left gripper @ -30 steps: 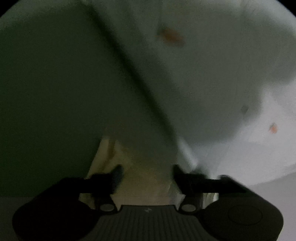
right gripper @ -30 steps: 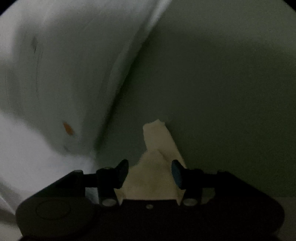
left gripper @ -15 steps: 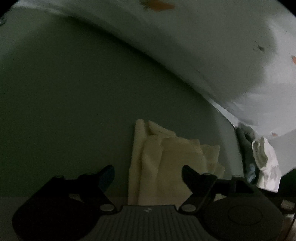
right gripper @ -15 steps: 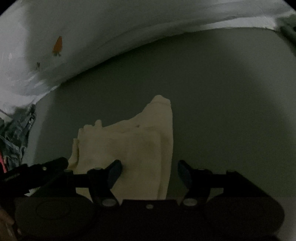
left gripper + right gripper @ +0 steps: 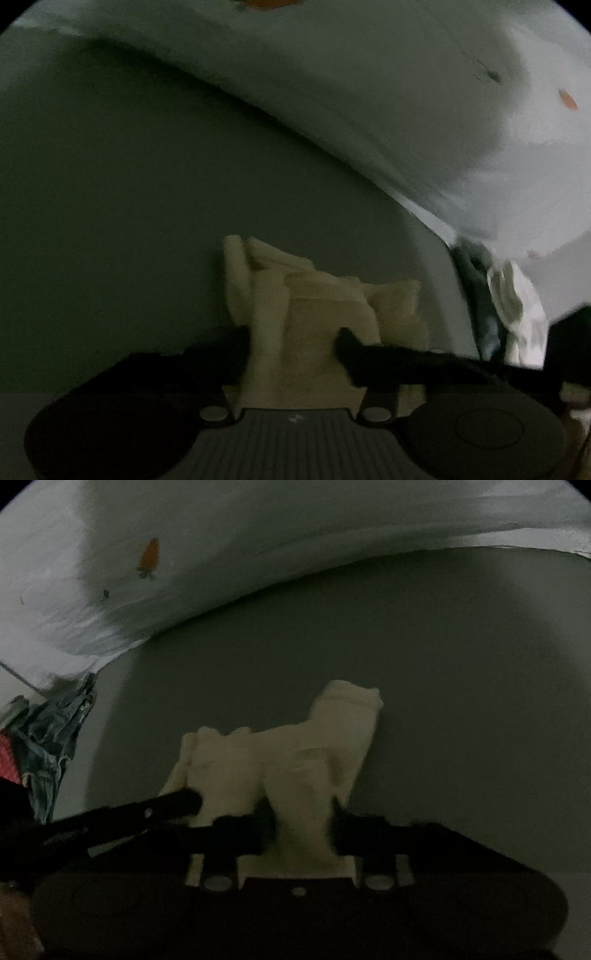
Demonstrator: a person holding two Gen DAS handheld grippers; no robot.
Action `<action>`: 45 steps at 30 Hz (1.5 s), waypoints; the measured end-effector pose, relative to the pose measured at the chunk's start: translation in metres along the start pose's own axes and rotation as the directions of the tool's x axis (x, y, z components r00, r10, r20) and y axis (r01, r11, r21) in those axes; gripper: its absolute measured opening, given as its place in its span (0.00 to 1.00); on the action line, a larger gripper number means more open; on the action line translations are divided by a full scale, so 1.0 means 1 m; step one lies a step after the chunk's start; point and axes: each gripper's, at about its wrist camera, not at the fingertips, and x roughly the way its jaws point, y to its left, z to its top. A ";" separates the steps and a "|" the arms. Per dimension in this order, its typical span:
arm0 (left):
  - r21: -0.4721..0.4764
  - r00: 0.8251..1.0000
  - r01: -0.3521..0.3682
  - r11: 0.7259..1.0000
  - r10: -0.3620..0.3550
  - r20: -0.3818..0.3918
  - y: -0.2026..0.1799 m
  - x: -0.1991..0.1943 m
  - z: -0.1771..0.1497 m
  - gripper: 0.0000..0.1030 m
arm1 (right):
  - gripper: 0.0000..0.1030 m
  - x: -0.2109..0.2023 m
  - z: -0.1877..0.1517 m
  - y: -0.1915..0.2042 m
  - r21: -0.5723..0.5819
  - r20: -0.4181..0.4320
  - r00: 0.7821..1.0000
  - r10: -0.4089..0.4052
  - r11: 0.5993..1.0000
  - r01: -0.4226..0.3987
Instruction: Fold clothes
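A cream garment (image 5: 314, 295) lies bunched on a dark grey-green surface, and it also shows in the right wrist view (image 5: 295, 760). My left gripper (image 5: 291, 343) has its fingers closed in on the near edge of the garment. My right gripper (image 5: 301, 821) is closed on another part of the same near edge. The left gripper's finger (image 5: 173, 805) reaches in from the left in the right wrist view. The scene is dim and somewhat blurred.
A white sheet with small orange carrot prints (image 5: 147, 557) lies beyond the dark surface (image 5: 461, 701). A pile of clothes, denim (image 5: 55, 734) and white fabric (image 5: 517, 306), sits at the side between the grippers.
Half a second ago both grippers were open over the garment. Their fingers have now closed in on its near edge. The garment has bunched up a little.
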 end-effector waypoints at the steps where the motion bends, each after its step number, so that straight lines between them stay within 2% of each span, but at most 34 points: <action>1: -0.032 1.000 0.010 0.999 -0.010 0.000 0.002 -0.001 -0.001 0.21 | 0.22 -0.002 0.000 0.004 -0.023 0.002 1.000 -0.007 1.000 0.007; 3: -0.080 1.000 0.028 0.996 -0.028 0.002 0.005 -0.010 -0.002 0.13 | 0.19 -0.010 -0.002 0.009 -0.046 0.021 1.000 -0.008 0.999 0.009; 4: -0.074 0.999 0.035 0.997 -0.034 0.008 0.004 -0.017 -0.003 0.13 | 0.18 -0.017 -0.003 0.012 -0.047 0.039 0.999 0.001 0.999 0.001; 10: 0.036 0.986 0.145 0.989 -0.147 0.072 -0.027 -0.077 -0.016 0.12 | 0.16 -0.074 -0.030 0.044 -0.071 0.183 0.983 -0.010 0.997 0.023; 15: 0.104 0.963 0.238 0.966 -0.249 0.106 -0.052 -0.128 -0.039 0.12 | 0.16 -0.135 -0.064 0.060 -0.017 0.308 0.951 -0.016 1.000 0.023; 20: 0.160 0.930 0.330 0.930 -0.349 0.114 -0.067 -0.164 -0.055 0.11 | 0.16 -0.189 -0.093 0.079 -0.003 0.410 0.910 -0.068 0.997 0.076; 23: 0.143 0.893 0.423 0.895 -0.438 0.104 -0.078 -0.163 -0.066 0.11 | 0.16 -0.216 -0.107 0.099 -0.042 0.446 0.889 -0.104 0.990 0.137; 25: 0.153 0.874 0.461 0.874 -0.477 0.093 -0.081 -0.168 -0.074 0.11 | 0.16 -0.225 -0.114 0.115 -0.065 0.460 0.875 -0.150 0.977 0.202; 28: 0.158 0.861 0.489 0.858 -0.504 0.071 -0.088 -0.172 -0.083 0.10 | 0.16 -0.232 -0.121 0.129 -0.064 0.463 0.856 -0.230 0.955 0.291; 33: 0.177 0.836 0.531 0.829 -0.547 0.053 -0.095 -0.181 -0.101 0.10 | 0.16 -0.244 -0.133 0.134 -0.010 0.458 0.844 -0.277 0.948 0.317; 39: 0.226 0.841 0.520 0.824 -0.540 0.032 -0.131 -0.180 -0.122 0.10 | 0.16 -0.261 -0.149 0.112 0.018 0.480 0.825 -0.298 0.944 0.330; 43: 0.298 0.846 0.499 0.814 -0.532 0.034 -0.178 -0.165 -0.140 0.10 | 0.16 -0.286 -0.158 0.069 0.036 0.520 0.811 -0.268 0.956 0.292; 45: 0.322 0.849 0.486 0.813 -0.526 0.047 -0.205 -0.155 -0.154 0.10 | 0.16 -0.302 -0.159 0.041 0.006 0.537 0.809 -0.238 0.960 0.279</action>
